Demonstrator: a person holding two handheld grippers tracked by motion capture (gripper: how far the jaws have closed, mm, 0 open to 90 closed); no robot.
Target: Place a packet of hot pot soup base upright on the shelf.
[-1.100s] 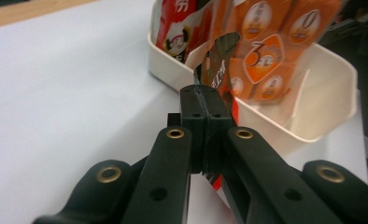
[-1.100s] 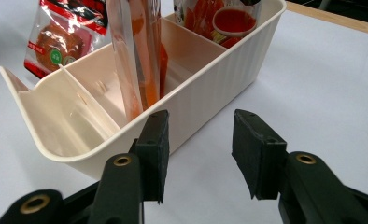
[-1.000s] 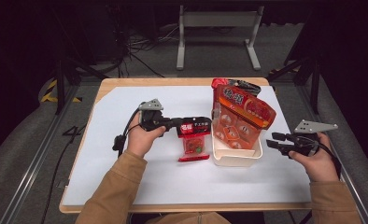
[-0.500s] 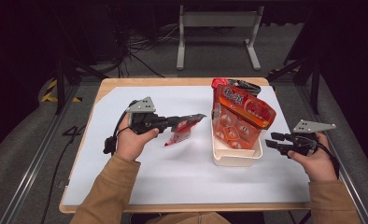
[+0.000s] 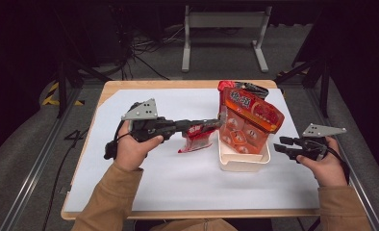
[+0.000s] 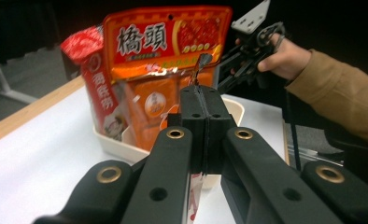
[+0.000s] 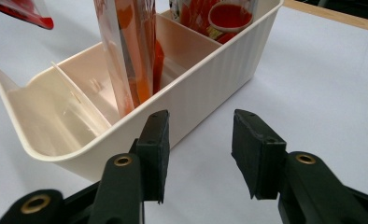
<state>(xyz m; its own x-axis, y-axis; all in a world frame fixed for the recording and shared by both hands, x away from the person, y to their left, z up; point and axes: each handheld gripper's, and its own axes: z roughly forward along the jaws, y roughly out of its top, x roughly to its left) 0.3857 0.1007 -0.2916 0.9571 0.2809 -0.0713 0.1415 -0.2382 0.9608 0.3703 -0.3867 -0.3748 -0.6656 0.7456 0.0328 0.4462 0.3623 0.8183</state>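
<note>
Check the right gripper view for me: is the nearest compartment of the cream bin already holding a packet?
No. In the right gripper view the nearest compartment of the cream bin shows bare walls, while the orange packet stands in the next one.

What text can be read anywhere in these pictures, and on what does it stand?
"橋頭": large characters on the orange packet standing in the cream bin.
Vertical characters on the red packet behind it: too blurred to read.
Print on the small red sachet in the left gripper: too small to read.
</note>
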